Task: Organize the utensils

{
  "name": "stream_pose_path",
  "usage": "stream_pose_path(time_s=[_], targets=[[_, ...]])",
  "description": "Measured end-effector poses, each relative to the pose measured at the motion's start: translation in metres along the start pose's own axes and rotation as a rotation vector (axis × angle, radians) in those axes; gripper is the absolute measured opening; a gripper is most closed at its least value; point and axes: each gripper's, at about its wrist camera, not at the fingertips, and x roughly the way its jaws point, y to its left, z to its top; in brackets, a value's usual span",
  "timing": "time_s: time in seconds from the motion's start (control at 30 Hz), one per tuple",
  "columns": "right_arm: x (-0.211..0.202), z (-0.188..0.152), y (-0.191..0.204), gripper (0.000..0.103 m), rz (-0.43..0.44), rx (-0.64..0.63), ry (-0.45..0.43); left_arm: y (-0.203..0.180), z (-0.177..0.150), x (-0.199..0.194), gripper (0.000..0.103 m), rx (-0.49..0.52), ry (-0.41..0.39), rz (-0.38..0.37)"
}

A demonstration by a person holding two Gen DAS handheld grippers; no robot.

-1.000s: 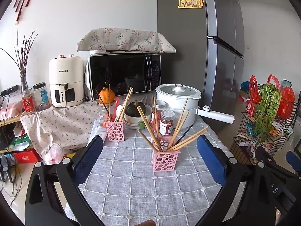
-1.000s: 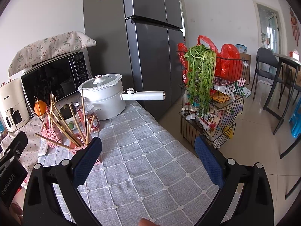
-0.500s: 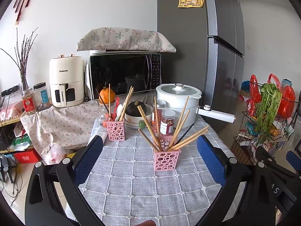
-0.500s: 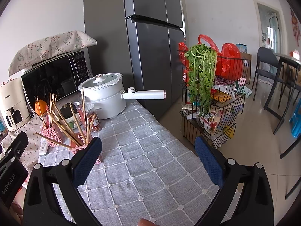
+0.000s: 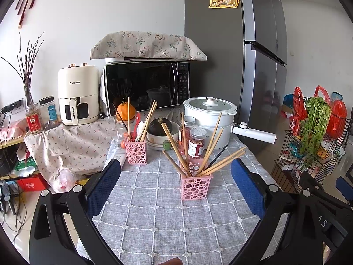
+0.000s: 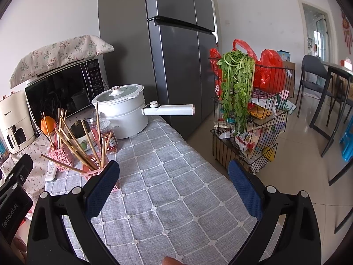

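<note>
Hovering over tablecloth (image 5: 154, 216) | left tongs (image 5: 175, 187) wide apart, empty | right tongs (image 6: 173, 190) wide apart, empty

Wooden chopsticks (image 5: 211, 145), matt; pink perforated plastic holder (image 5: 196, 186); woven grey tablecloth (image 5: 167, 218), stitched grid; glossy white pot (image 5: 209, 119); brushed-metal fridge (image 5: 222, 50); floral cloth cover (image 5: 145, 46).

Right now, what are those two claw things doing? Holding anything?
Left gripper: open, holding nothing.
Right gripper: open, holding nothing.
</note>
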Motion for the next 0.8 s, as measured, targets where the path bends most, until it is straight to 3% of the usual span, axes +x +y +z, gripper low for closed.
stream_pose_path(time_s=[0.37,0.5,0.8], targets=[[0.0008,-0.0011,0.0001,0.096,0.001,-0.002,0.002,0.0044,-0.0054,-0.0007,0.096,0.011,-0.001,0.036],[0.0014,-0.0026,0.0009,0.096,0.006,-0.002,0.006,0.003,-0.0057,0.0034,0.096,0.012,0.033,-0.013],[0.0025,-0.0023,0.0007,0.096,0.01,0.001,0.015,-0.0012,-0.0056,0.0032,0.096,0.024,0.024,-0.008]])
